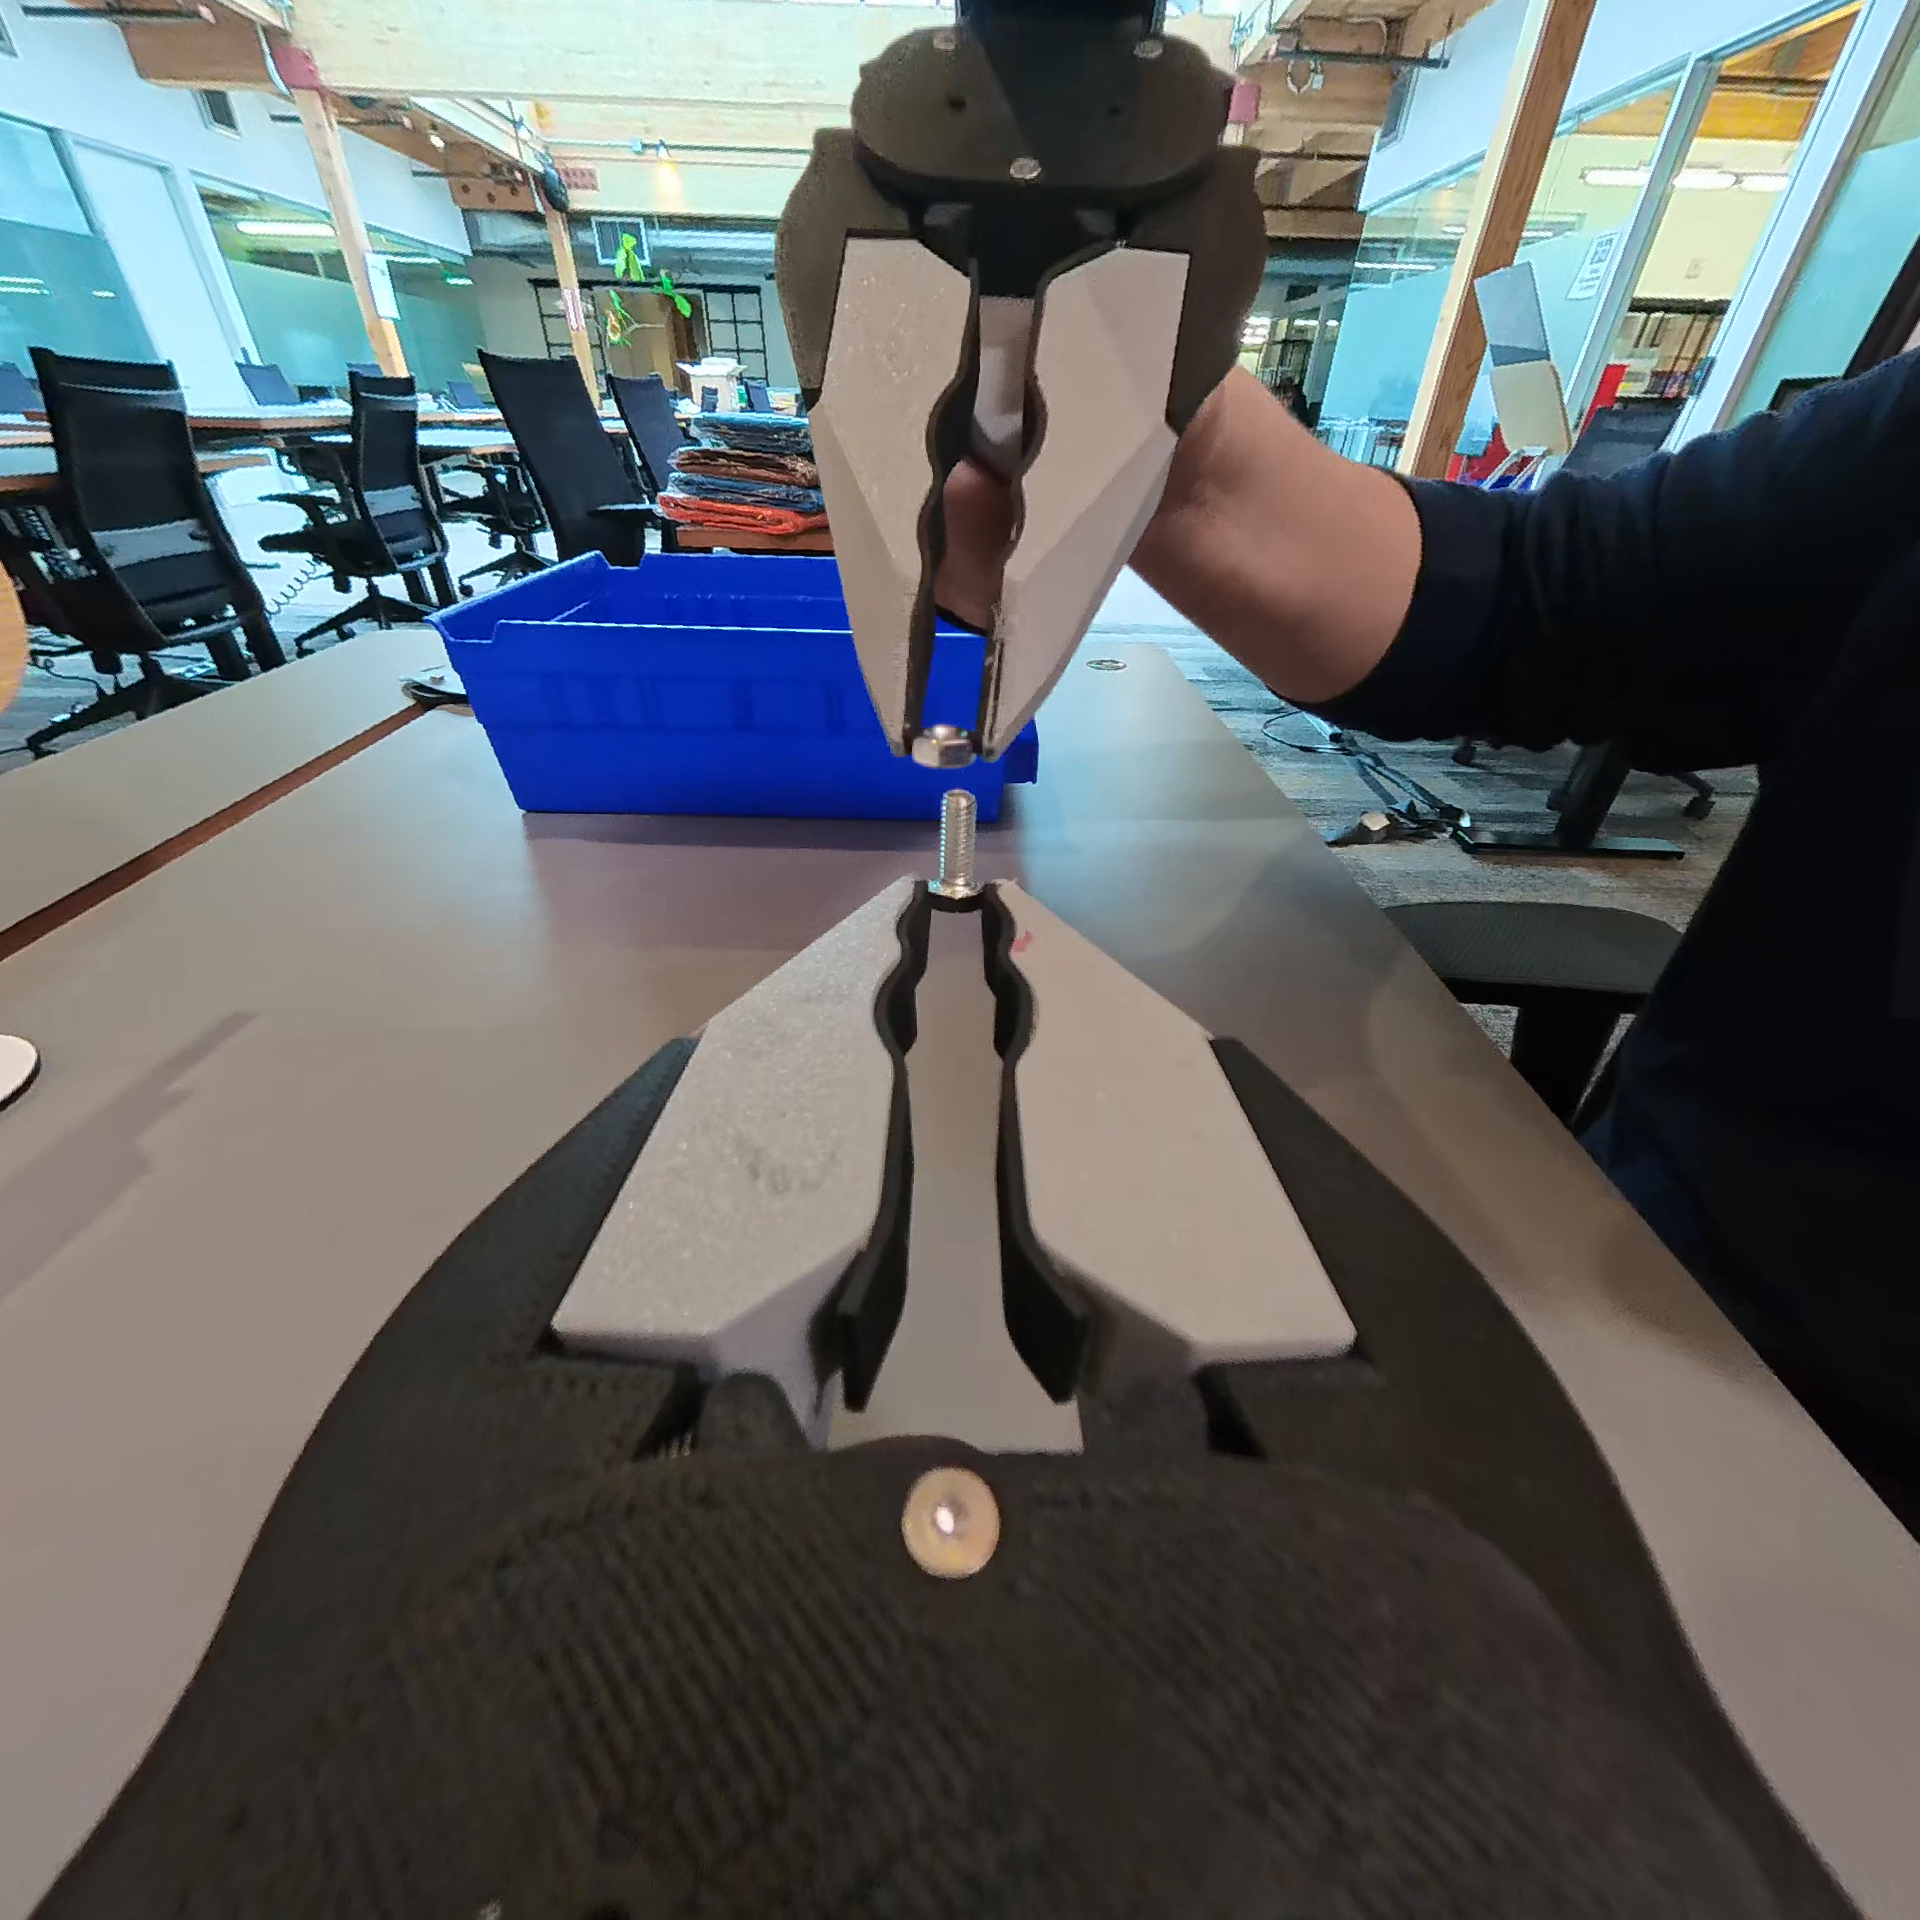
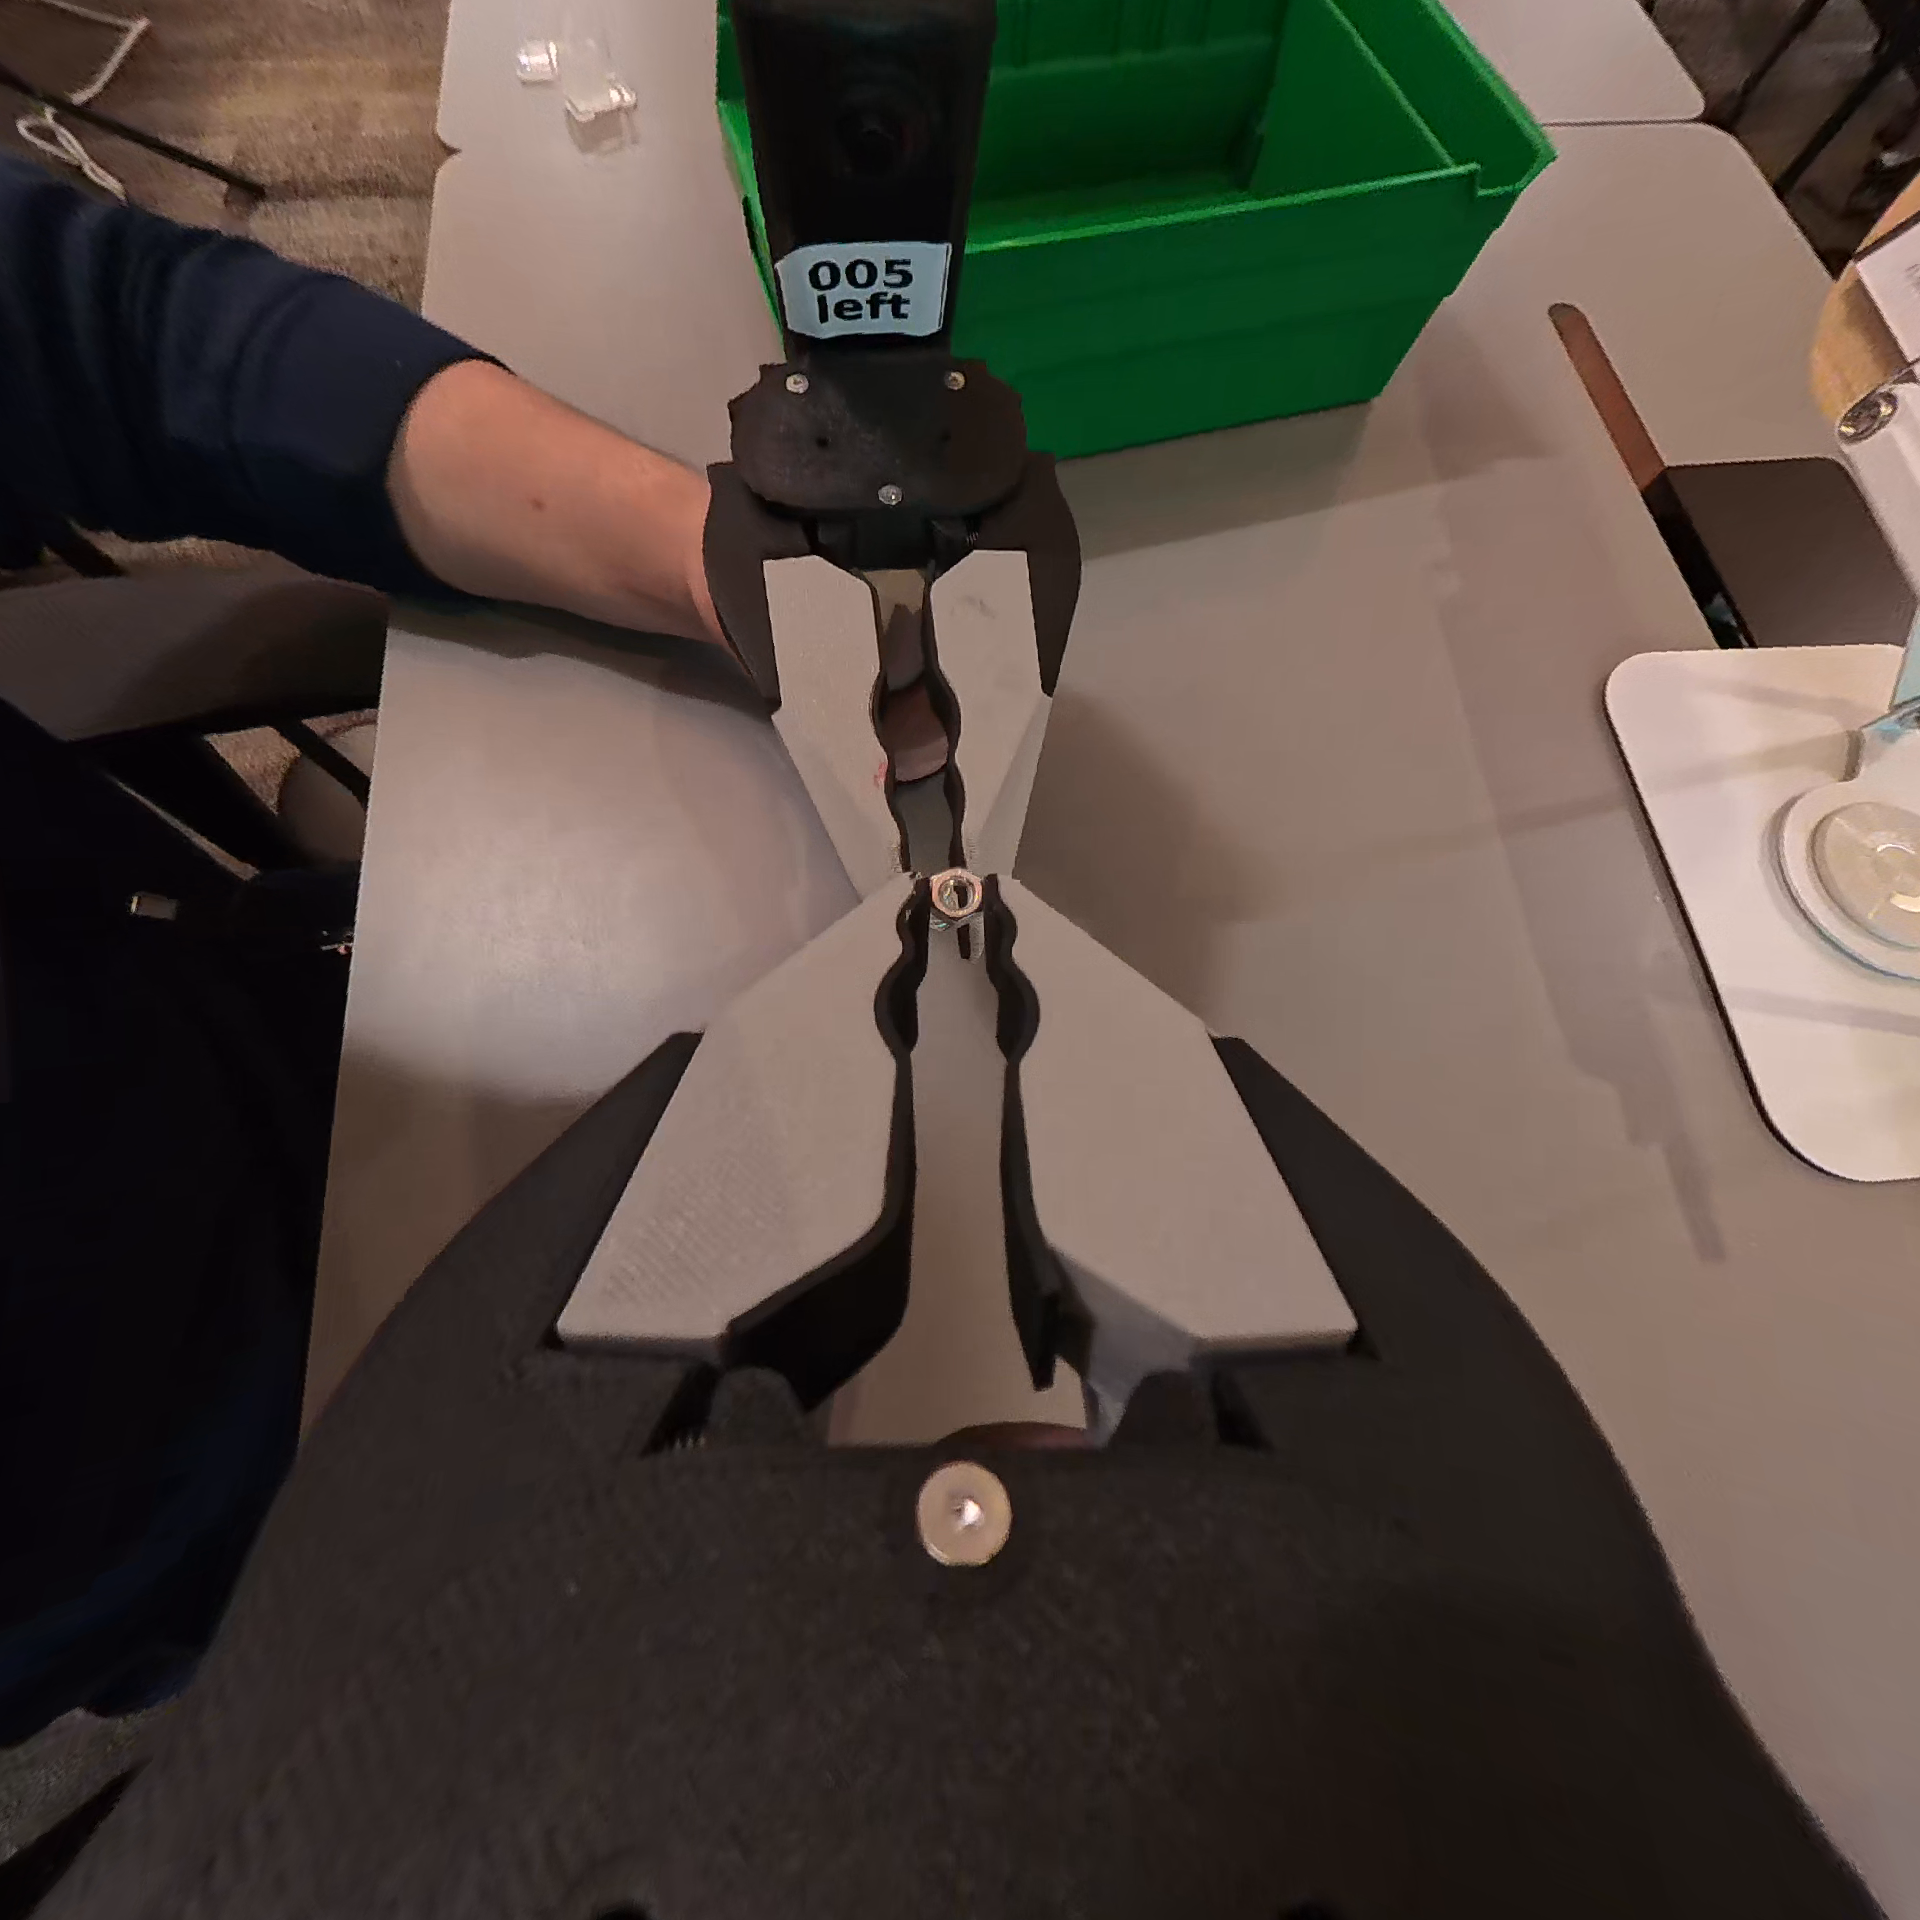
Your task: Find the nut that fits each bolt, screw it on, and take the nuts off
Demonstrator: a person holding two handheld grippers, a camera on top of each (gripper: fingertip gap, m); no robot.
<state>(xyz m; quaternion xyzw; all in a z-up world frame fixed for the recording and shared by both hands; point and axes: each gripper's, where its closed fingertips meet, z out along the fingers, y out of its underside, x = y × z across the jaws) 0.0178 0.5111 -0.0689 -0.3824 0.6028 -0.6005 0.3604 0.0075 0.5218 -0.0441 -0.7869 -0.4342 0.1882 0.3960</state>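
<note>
From the left wrist view, the left gripper is pinched nearly closed on the head of a small silver bolt, whose threaded shank stands upright out of its tips. Directly above, the right gripper points downward with a hex nut clamped between its tips; nut and bolt are lined up but a small gap still shows between them. Behind them a blue bin sits toward the far edge of the grey table, and a person's arm in a dark sleeve reaches in from the right. From the right wrist view, looking down on the table, the right gripper grips the nut, its hole facing the camera, its jaws drawn in tight on its flats. The left gripper comes tip to tip from the far side; the bolt is hidden behind the nut. A green bin stands at the table's far edge, and a white pad lies near its right edge.
</note>
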